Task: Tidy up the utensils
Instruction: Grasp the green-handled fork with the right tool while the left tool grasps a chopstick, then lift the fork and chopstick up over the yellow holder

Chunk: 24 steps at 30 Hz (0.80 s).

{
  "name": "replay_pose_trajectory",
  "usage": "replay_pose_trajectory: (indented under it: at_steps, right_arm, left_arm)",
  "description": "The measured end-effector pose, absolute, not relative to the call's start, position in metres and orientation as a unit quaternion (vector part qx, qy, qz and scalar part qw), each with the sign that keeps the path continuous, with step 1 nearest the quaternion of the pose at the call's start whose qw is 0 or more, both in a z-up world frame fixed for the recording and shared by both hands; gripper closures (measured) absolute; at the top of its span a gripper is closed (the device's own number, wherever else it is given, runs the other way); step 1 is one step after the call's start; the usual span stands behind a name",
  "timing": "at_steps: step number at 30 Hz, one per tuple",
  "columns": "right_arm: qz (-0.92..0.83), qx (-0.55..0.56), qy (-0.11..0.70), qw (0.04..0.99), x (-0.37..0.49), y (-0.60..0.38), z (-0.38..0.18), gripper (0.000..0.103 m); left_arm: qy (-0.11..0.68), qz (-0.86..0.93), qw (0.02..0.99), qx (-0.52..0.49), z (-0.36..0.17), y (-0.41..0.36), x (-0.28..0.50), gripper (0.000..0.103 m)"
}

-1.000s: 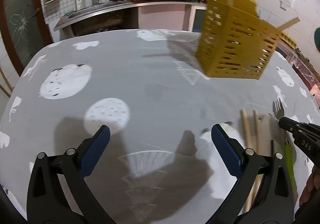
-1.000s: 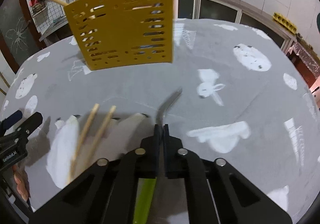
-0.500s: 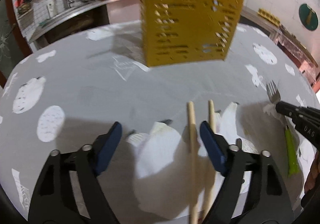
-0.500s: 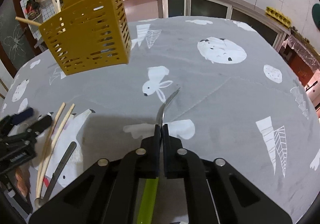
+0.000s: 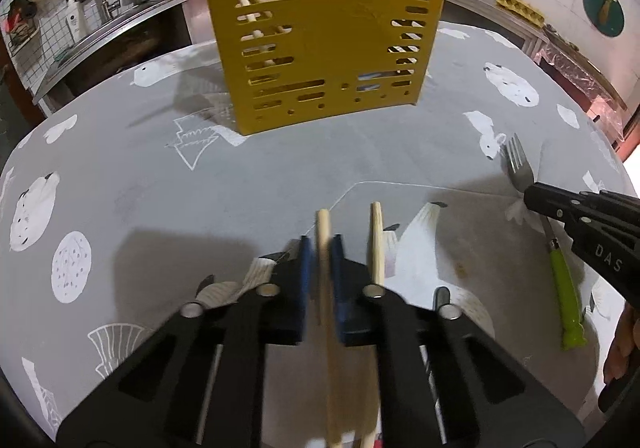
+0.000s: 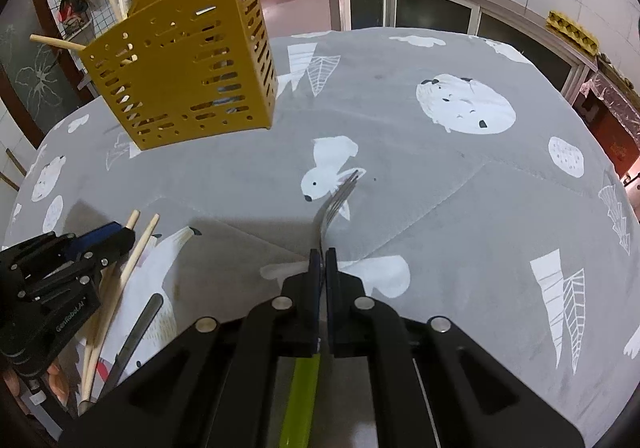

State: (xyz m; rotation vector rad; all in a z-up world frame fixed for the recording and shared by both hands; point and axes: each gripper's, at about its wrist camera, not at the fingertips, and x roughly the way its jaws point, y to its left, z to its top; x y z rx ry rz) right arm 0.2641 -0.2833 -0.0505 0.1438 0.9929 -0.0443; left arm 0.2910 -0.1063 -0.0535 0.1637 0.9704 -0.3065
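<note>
Utensils lie split between the grey printed tabletop (image 5: 280, 168) and a yellow perforated caddy (image 5: 324, 36) standing upright at the far side, already holding several wooden sticks. Our left gripper (image 5: 320, 260) has its jaws clamped on one pale wooden chopstick (image 5: 322, 224), while its twin, the second chopstick (image 5: 376, 236), lies loose on the cloth just beside the right-hand jaw. Our right gripper (image 6: 320, 256) has its jaws shut on the metal neck of a fork (image 6: 336, 200), tines pointing forward and the lime-green plastic handle trailing back beneath the gripper. A dark-handled utensil (image 6: 136, 332), whose working end we cannot make out, rests near the chopsticks in the right wrist view. To do this step well, we judge that we should lift each piece straight off the cloth before swinging toward the caddy, keep the chopstick from pivoting in the pads since round smooth wood rolls easily, and avoid dragging its loose twin along. The caddy is thin plastic with slots and round holes, probably light enough to tip if a tip catches its rim, so we would lower each piece in from above, handle or blunt end first. The cloth looks soft and slightly creased.
</note>
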Motion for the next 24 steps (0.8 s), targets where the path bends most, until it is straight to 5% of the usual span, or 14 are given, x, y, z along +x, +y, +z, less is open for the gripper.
replay_pose_trajectory:
  at_steps: [24]
  right_arm:
    - [0.015,0.100,0.285,0.953,0.202,-0.274,0.003,0.101]
  left_arm:
    - [0.278,-0.103,0.955,-0.022,0.038,-0.020,0.228,0.098]
